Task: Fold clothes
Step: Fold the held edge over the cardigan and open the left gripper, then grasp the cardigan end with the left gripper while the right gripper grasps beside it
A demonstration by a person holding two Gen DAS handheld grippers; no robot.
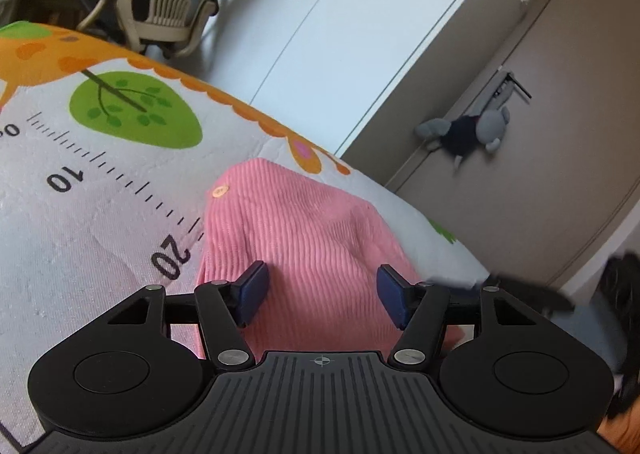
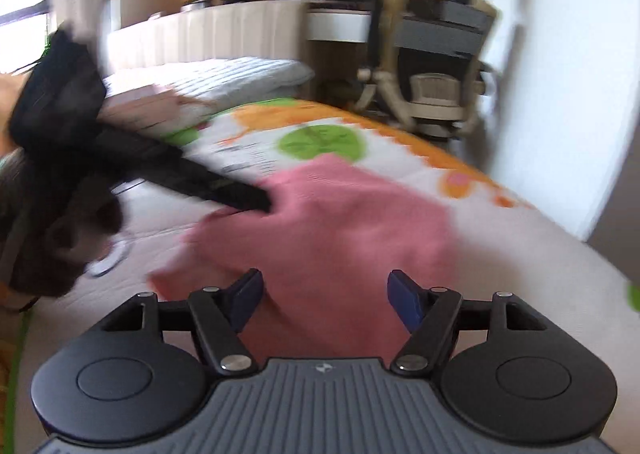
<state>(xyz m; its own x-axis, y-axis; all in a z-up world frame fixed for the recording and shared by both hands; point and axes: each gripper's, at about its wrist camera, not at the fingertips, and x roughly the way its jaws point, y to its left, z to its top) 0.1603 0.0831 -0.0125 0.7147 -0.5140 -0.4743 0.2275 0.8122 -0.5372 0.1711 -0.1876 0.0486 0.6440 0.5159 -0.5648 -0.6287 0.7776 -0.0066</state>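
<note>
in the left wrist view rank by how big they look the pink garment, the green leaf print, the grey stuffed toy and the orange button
1. pink garment
2. green leaf print
3. grey stuffed toy, though it sits farther away
4. orange button

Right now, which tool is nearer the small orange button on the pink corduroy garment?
Left. The left tool sits over the pink corduroy garment with the small orange button just ahead-left; the right tool hangs at the garment's opposite edge.

Both wrist views look low, close over the shared pink garment [image 1: 304, 246].
</note>
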